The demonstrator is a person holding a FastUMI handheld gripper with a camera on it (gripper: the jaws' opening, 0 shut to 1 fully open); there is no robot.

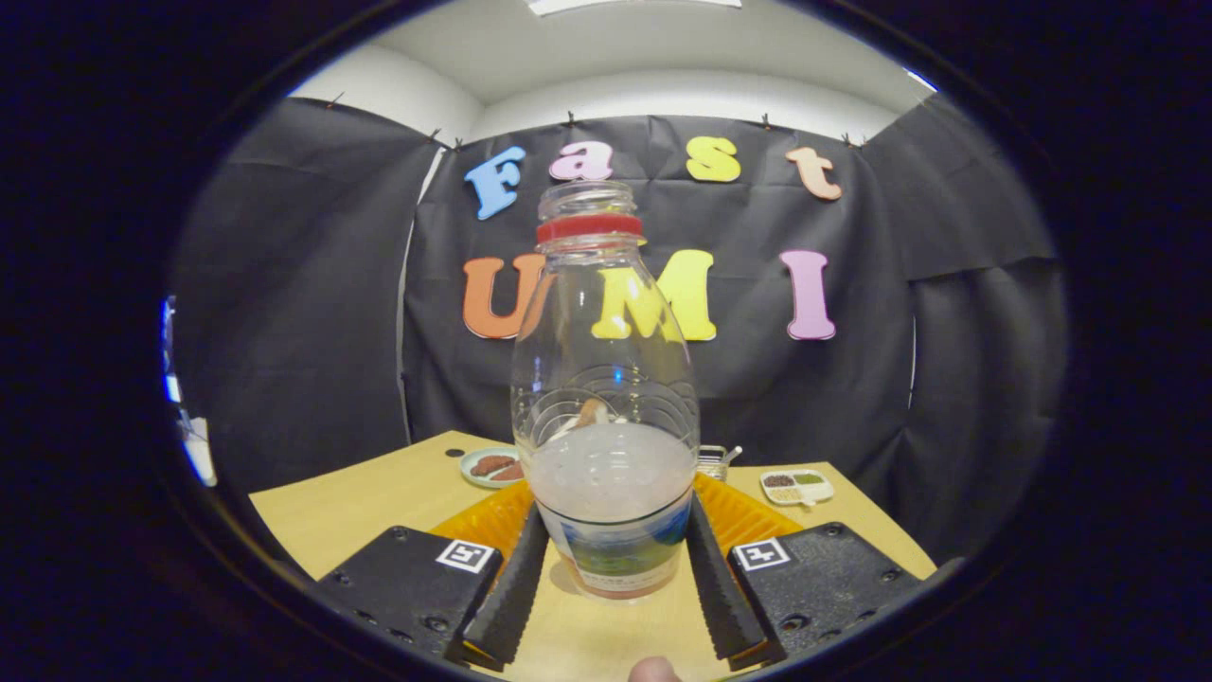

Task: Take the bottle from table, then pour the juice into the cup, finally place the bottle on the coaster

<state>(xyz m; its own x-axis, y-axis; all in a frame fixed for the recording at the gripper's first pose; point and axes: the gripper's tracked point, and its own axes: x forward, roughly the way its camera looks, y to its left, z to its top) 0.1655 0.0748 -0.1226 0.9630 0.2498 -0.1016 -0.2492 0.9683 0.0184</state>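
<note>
Black cloth walls close off the booth behind a pale wooden tabletop. Clear plastic bottle stands upright between the fingers, no cap, red ring at the neck, cloudy liquid in the lower part. Gripper clamped on the bottle's base, both fingers pressing its sides. Orange ribbed coaster lies behind the bottle. Beyond: small plate of brown food, divided dish.
</note>
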